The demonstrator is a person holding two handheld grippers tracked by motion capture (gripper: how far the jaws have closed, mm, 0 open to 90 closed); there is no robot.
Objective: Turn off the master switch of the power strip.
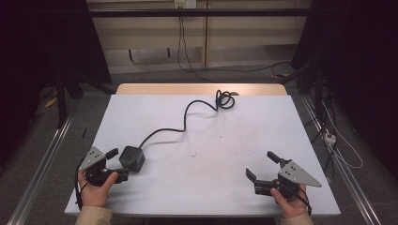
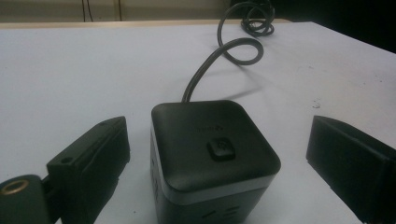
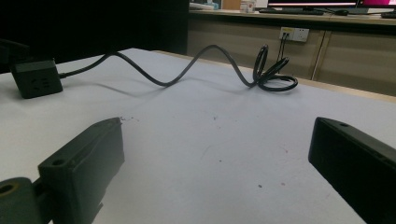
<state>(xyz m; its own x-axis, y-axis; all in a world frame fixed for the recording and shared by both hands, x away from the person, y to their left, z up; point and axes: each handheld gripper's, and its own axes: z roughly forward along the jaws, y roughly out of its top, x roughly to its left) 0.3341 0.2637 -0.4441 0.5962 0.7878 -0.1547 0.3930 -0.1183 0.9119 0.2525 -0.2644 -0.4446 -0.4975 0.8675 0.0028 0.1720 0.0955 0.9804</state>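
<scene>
A black cube power socket [image 1: 132,158] [image 2: 212,156] sits on the white table cover [image 1: 211,140] at the front left, with a button on its top face. Its black cable [image 1: 185,119] [image 3: 187,70] snakes back to a coil [image 1: 225,99] [image 3: 275,77] near the far edge. My left gripper [image 1: 118,165] [image 2: 217,140] is open, its jaws on either side of the cube with a gap on each side. My right gripper [image 1: 261,166] [image 3: 215,140] stands open at the front right with nothing between its jaws. The cube [image 3: 36,78] lies far to the left in the right gripper view.
A bare wooden strip of table [image 1: 202,88] runs behind the white cover. Metal rails [image 1: 42,164] flank the table on the floor. Loose cables and a white plug strip [image 1: 330,137] lie on the floor at the right. Wall sockets [image 3: 294,33] sit on the back wall.
</scene>
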